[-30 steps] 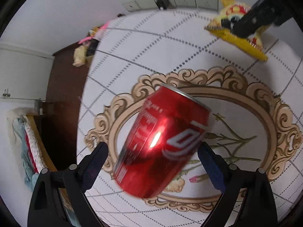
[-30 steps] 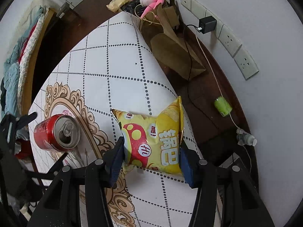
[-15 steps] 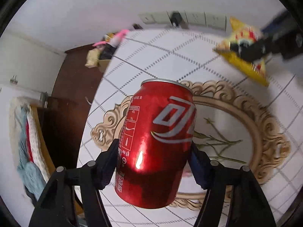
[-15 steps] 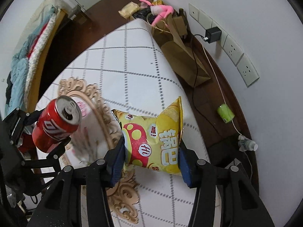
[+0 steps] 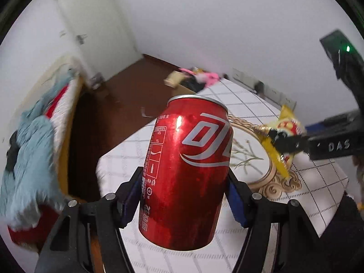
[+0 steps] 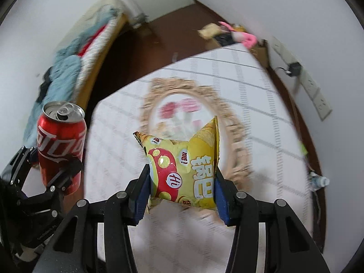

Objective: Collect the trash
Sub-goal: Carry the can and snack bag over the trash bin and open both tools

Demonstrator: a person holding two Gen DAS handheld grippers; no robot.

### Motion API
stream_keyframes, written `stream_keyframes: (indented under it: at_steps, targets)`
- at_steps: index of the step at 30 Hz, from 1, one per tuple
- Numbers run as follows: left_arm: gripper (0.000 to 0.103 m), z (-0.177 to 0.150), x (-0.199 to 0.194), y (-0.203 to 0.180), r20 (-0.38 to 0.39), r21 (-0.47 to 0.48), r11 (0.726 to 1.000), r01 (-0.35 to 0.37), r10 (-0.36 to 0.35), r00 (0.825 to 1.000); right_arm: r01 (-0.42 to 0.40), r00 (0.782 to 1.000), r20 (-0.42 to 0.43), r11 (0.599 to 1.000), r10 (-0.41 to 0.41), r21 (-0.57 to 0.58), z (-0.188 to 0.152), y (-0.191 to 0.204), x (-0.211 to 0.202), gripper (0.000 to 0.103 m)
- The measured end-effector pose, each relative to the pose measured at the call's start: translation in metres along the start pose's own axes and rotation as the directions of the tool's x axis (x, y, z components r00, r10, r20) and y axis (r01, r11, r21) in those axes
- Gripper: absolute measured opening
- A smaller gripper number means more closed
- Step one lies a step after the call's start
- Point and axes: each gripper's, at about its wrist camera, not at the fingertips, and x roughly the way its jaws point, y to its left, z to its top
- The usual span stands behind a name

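Red can (image 5: 186, 170) clamped in your left hand-held gripper (image 5: 184, 195), yellow snack bag (image 6: 184, 170) in your right hand-held gripper (image 6: 182, 191), both clear of the tabletop (image 6: 261, 104); carry to a bin, none visible.

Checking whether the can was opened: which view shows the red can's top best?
The right wrist view: the red can, shut in the left gripper, shows its opened lid and pull tab. The left wrist view shows the can's printed side close up, and only the rim of the top.
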Motion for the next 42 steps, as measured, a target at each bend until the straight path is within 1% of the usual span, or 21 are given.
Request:
stream_keyframes:
  at_steps: [4, 8, 10, 14, 17, 18, 21, 23, 24, 25, 28, 30, 31, 32, 33, 34, 35, 36, 39, 40, 42]
  targets:
    - [0.064, -0.031, -0.043, 0.041, 0.035, -0.070, 0.996, -0.056, 0.058, 0.998, -0.076, 0.997, 0.007, 0.995, 0.077, -0.064, -0.025, 0.066, -0.010, 0.052]
    - [0.064, -0.074, -0.081, 0.091, 0.034, -0.168, 0.981, -0.099, 0.106, 0.994, -0.146, 0.989, -0.006, 0.981, 0.146, -0.131, -0.047, 0.135, -0.009, 0.052]
    - [0.064, -0.096, -0.094, 0.114, 0.028, -0.215, 0.968, -0.127, 0.136, 0.990, -0.183, 0.983, -0.023, 0.970, 0.181, -0.159, -0.059, 0.169, -0.002, 0.052]
    - [0.064, -0.158, -0.108, 0.161, -0.032, -0.319, 0.932, -0.170, 0.169, 0.985, -0.237, 0.971, -0.086, 0.950, 0.224, -0.201, -0.087, 0.233, 0.027, 0.052]
    - [0.064, -0.203, -0.103, 0.190, -0.098, -0.411, 0.892, -0.187, 0.160, 0.982, -0.261, 0.960, -0.166, 0.939, 0.227, -0.225, -0.110, 0.279, 0.067, 0.052]
    - [0.064, -0.217, -0.098, 0.200, -0.120, -0.448, 0.874, -0.189, 0.151, 0.981, -0.264, 0.957, -0.188, 0.937, 0.223, -0.231, -0.117, 0.290, 0.080, 0.052]
    - [0.064, -0.262, -0.078, 0.232, -0.185, -0.573, 0.801, -0.173, 0.079, 0.980, -0.261, 0.944, -0.268, 0.932, 0.192, -0.251, -0.136, 0.329, 0.129, 0.052]
    - [0.064, -0.289, -0.057, 0.253, -0.215, -0.653, 0.742, -0.152, 0.011, 0.976, -0.256, 0.935, -0.310, 0.932, 0.171, -0.258, -0.143, 0.344, 0.158, 0.052]
    - [0.064, -0.297, -0.050, 0.259, -0.224, -0.675, 0.722, -0.150, -0.006, 0.975, -0.251, 0.931, -0.329, 0.930, 0.157, -0.268, -0.146, 0.351, 0.170, 0.052]
    - [0.064, -0.307, -0.036, 0.268, -0.229, -0.708, 0.694, -0.130, -0.051, 0.972, -0.243, 0.927, -0.350, 0.929, 0.137, -0.279, -0.150, 0.361, 0.187, 0.052]
    - [0.065, -0.326, -0.009, 0.282, -0.241, -0.767, 0.632, -0.109, -0.128, 0.962, -0.217, 0.919, -0.386, 0.924, 0.083, -0.316, -0.154, 0.380, 0.223, 0.052]
    - [0.066, -0.334, 0.001, 0.289, -0.262, -0.785, 0.605, -0.132, -0.131, 0.956, -0.205, 0.905, -0.424, 0.918, 0.045, -0.339, -0.156, 0.392, 0.248, 0.053]
    - [0.073, -0.339, 0.005, 0.293, -0.271, -0.793, 0.592, -0.147, -0.127, 0.954, -0.200, 0.897, -0.440, 0.915, 0.028, -0.350, -0.157, 0.398, 0.258, 0.054]
    - [0.086, -0.343, 0.007, 0.296, -0.270, -0.803, 0.576, -0.153, -0.123, 0.955, -0.196, 0.890, -0.455, 0.908, 0.007, -0.369, -0.159, 0.404, 0.268, 0.058]
    - [0.093, -0.347, 0.007, 0.299, -0.269, -0.812, 0.563, -0.157, -0.121, 0.956, -0.192, 0.885, -0.465, 0.908, -0.003, -0.371, -0.160, 0.406, 0.273, 0.063]
    - [0.097, -0.352, 0.005, 0.304, -0.267, -0.823, 0.545, -0.160, -0.121, 0.956, -0.201, 0.879, -0.477, 0.907, 0.000, -0.369, -0.160, 0.409, 0.278, 0.082]
    - [0.097, -0.356, 0.003, 0.306, -0.273, -0.830, 0.529, -0.174, -0.114, 0.955, -0.215, 0.873, -0.488, 0.905, 0.010, -0.367, -0.160, 0.411, 0.280, 0.099]
    - [0.097, -0.361, -0.001, 0.307, -0.285, -0.831, 0.522, -0.194, -0.100, 0.953, -0.214, 0.874, -0.485, 0.903, 0.008, -0.372, -0.160, 0.412, 0.280, 0.101]
    - [0.097, -0.372, -0.017, 0.307, -0.317, -0.821, 0.511, -0.255, -0.038, 0.948, -0.189, 0.892, -0.452, 0.892, -0.019, -0.411, -0.160, 0.414, 0.269, 0.101]
    - [0.097, -0.374, -0.023, 0.303, -0.334, -0.812, 0.511, -0.282, -0.010, 0.943, -0.179, 0.895, -0.444, 0.889, -0.031, -0.422, -0.161, 0.414, 0.266, 0.101]
    - [0.097, -0.375, -0.034, 0.293, -0.362, -0.799, 0.508, -0.322, 0.022, 0.932, -0.139, 0.911, -0.406, 0.877, -0.068, -0.461, -0.159, 0.411, 0.253, 0.101]
